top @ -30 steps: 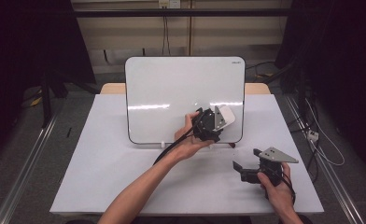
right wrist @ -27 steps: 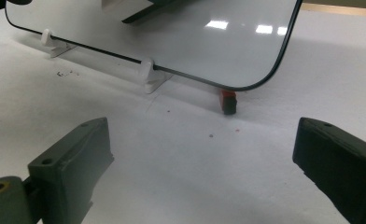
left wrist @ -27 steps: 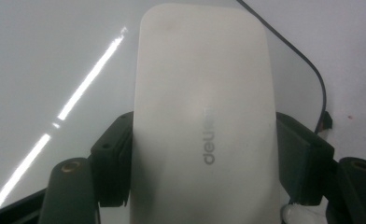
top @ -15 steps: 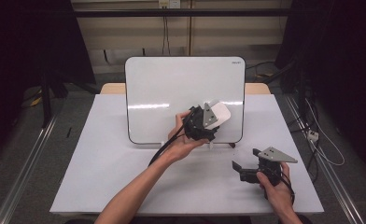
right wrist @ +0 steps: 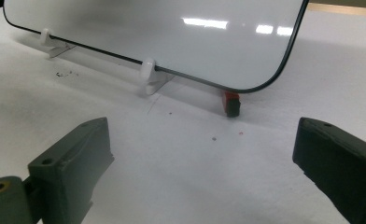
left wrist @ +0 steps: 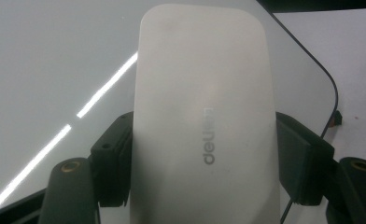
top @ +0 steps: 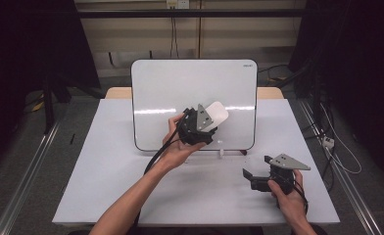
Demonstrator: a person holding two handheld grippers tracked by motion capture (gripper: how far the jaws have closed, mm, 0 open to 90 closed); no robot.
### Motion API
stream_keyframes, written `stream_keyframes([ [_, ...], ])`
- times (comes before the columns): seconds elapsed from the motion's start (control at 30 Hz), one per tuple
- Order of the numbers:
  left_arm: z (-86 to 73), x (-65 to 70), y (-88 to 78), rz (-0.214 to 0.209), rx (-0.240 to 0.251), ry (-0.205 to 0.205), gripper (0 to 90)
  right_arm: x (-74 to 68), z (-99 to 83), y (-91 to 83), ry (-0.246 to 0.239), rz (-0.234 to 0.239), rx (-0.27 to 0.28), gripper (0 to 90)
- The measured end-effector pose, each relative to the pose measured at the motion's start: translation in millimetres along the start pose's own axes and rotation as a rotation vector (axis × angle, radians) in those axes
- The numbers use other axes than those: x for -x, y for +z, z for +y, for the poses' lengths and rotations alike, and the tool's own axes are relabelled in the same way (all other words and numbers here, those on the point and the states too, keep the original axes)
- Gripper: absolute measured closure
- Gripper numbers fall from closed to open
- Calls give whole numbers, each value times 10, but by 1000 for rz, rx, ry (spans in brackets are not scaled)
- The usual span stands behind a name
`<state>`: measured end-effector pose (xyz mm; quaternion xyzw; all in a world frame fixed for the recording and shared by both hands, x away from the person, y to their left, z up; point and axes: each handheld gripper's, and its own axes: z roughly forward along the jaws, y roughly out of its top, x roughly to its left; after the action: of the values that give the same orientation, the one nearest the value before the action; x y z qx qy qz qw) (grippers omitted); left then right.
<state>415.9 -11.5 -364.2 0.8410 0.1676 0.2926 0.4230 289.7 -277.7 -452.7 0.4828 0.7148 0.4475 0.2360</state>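
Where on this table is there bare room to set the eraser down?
The left half of the table, left of the whiteboard, is bare. The patch before the board's clips is tighter: the right gripper rests there. The left gripper holds the eraser.

One whiteboard, one white eraser, two grippers, one table.

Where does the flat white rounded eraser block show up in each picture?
High view: the flat white rounded eraser block sits mid-frame, clamped in the left gripper.
Left gripper view: it fills the centre, between both jaws.
Right gripper view: not in it.
Shared landmark: the upright whiteboard.
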Motion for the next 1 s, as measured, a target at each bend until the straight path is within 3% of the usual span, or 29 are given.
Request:
stream_keyframes([
  [0.33, -14, -53, -197, 30, -5, 13, 308, 21, -2, -22, 6, 5, 8, 40],
  [0.43, -59, -118, -276, 36, -2, -5, 308, 31, -1, -20, 10, 3, 9, 39],
  [0.67, -237, -252, -391, 67, 14, -93, 308, 0, 13, 21, -1, 3, 1, 39],
  [1.0, -386, -385, -535, 122, 13, -122, 307, 35, -13, -21, 4, -2, 9, 39],
])
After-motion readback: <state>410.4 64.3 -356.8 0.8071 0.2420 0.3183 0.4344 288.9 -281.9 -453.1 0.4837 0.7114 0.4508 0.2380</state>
